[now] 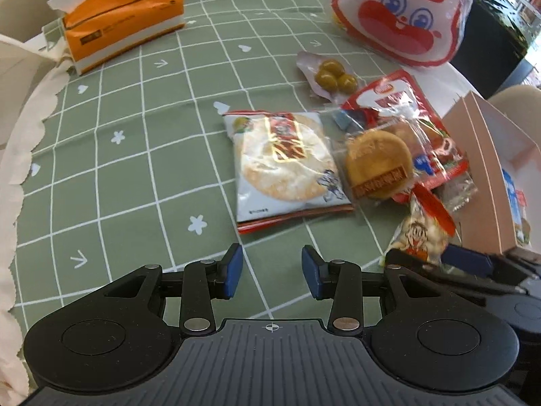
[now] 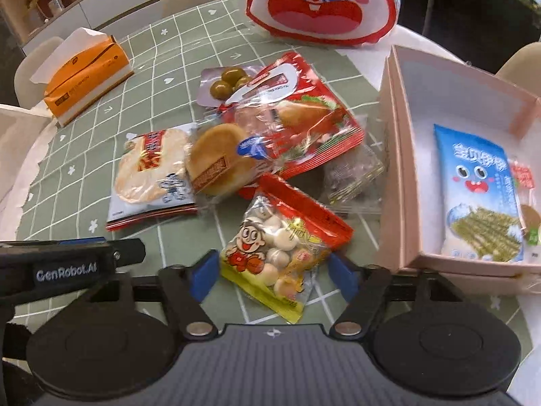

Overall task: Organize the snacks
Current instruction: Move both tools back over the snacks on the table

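Currently the right tongs (image 2: 270, 272) were spread wide with the ball-snack packet (image 2: 282, 250) lying between the blue pads, near them, but contact wasn't clear, so no grip yet. Left tongs (image 1: 272, 272) were apart too, empty, hovering over bare green cloth on the bench (image 1: 135, 169) just short of the rice cracker pack (image 1: 287, 165).

The pile sat just left of the pink box (image 2: 402, 155), which already held a blue seaweed packet (image 2: 480, 196).

Risks as I judged them:
- Packet was slick, puffy film; closing on the loose edge rather than the body could let it slide out on the lift.
- Its red top edge touched or lay under the clear wrapper (image 2: 351, 176) and the big red bag (image 2: 304, 125); pulling up might drag neighbours along.
- Box wall stood close to the right pad; a low swing could knock or shove the box.
- Both tools were close together; they could collide.
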The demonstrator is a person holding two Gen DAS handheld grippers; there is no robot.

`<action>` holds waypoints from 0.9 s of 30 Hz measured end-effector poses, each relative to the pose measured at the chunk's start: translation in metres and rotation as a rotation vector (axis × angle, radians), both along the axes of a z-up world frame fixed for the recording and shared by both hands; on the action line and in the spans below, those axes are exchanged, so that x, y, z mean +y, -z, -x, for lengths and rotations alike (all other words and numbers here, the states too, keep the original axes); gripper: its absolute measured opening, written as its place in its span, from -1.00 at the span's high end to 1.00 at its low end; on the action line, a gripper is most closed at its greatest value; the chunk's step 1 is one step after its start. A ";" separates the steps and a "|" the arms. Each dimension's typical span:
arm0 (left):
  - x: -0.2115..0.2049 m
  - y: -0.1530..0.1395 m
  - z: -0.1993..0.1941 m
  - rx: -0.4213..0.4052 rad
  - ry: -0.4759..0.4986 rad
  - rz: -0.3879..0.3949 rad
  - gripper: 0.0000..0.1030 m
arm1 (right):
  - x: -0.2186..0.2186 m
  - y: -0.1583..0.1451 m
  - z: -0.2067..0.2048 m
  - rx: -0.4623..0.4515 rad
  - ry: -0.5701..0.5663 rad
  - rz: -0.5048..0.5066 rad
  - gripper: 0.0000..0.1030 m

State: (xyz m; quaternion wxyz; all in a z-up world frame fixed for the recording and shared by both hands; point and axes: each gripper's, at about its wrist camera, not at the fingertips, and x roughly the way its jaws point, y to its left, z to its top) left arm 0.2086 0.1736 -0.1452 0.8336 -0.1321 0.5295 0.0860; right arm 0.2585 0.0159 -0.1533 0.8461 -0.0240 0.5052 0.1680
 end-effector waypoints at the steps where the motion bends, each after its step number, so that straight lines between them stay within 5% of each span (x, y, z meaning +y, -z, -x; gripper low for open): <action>1: -0.002 0.000 0.001 0.001 0.004 -0.005 0.16 | -0.002 -0.001 -0.001 0.004 -0.002 -0.006 -0.18; 5: -0.007 0.000 0.004 0.015 0.025 -0.033 0.16 | -0.002 -0.002 0.003 0.014 -0.035 -0.018 -0.04; 14: -0.005 0.000 0.019 0.052 0.028 -0.126 0.16 | 0.022 -0.004 0.050 0.058 -0.227 -0.021 0.00; 20: 0.007 -0.006 0.034 0.046 -0.015 -0.122 0.16 | 0.028 -0.006 0.073 0.059 -0.328 -0.021 0.00; 23: 0.012 -0.017 0.034 -0.032 -0.039 -0.070 0.18 | 0.018 -0.005 0.071 0.062 -0.306 -0.027 0.00; 27: 0.020 -0.036 0.021 -0.234 -0.067 0.045 0.18 | -0.002 -0.005 0.074 0.042 -0.268 -0.024 -0.05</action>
